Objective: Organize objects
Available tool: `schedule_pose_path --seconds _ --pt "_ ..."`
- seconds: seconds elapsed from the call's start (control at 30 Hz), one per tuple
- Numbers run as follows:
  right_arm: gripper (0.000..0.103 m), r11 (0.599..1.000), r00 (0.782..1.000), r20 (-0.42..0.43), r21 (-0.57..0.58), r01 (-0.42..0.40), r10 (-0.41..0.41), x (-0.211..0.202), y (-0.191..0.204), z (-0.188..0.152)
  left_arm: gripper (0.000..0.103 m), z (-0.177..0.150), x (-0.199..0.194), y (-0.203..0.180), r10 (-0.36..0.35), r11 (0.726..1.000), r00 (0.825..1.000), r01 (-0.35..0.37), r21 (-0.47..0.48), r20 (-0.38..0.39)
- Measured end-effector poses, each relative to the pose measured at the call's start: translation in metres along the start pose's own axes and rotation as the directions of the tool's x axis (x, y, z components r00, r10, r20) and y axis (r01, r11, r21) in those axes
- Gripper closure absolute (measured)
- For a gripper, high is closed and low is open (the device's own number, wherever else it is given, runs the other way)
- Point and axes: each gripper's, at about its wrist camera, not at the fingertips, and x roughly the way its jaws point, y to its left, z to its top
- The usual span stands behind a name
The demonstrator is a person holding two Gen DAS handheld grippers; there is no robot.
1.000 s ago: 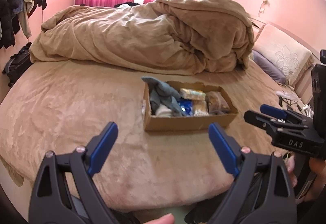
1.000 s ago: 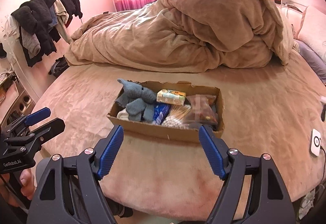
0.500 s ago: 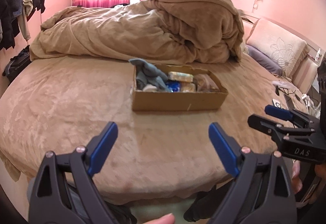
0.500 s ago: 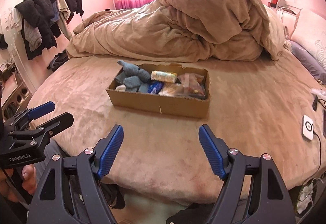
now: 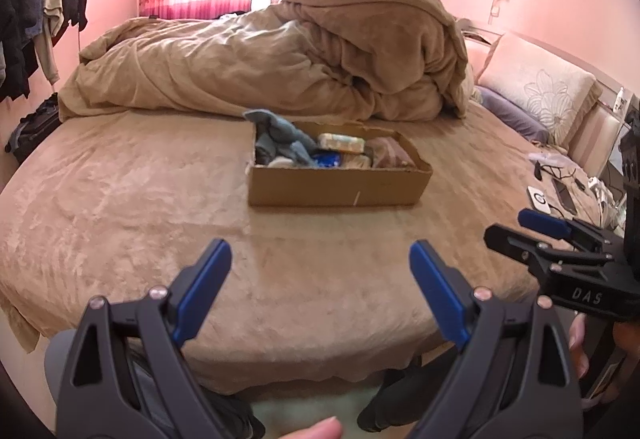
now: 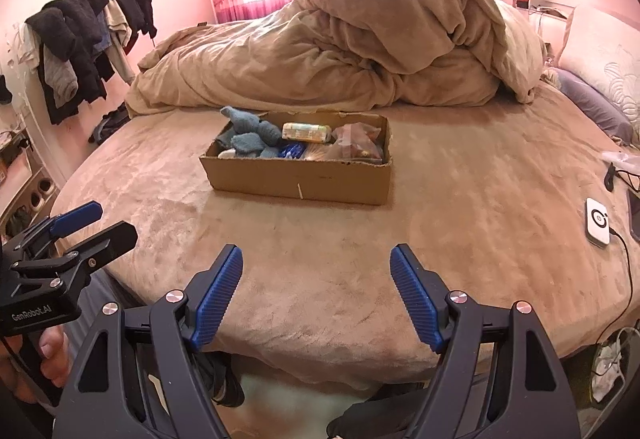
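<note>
A cardboard box (image 5: 340, 185) (image 6: 298, 181) sits on the tan bed. It holds grey-blue socks (image 5: 280, 141) (image 6: 248, 133), a pale wrapped packet (image 5: 342, 143) (image 6: 306, 131), a blue packet (image 5: 326, 159) and a clear bag of brown items (image 6: 356, 141). My left gripper (image 5: 320, 271) is open and empty, held back over the bed's near edge. My right gripper (image 6: 316, 279) is open and empty, also well short of the box. Each gripper shows at the side of the other's view.
A heaped tan duvet (image 5: 280, 59) lies behind the box. Pillows (image 5: 536, 99) are at the right. A white charger with cables (image 6: 598, 225) lies at the bed's right edge. Dark clothes (image 6: 80, 39) hang at the left wall.
Both grippers have pulled back and dropped lower, so the box looks farther and I see its front wall more side-on. Both stay open.
</note>
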Motion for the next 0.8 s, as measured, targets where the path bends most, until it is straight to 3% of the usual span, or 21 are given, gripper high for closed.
schedule_pose_path --seconds 0.8 --pt "0.024 1.000 1.000 -0.015 -0.012 0.010 -0.010 0.007 -0.005 0.001 0.011 0.002 0.013 0.016 0.012 1.000 1.000 -0.012 -0.020 -0.009"
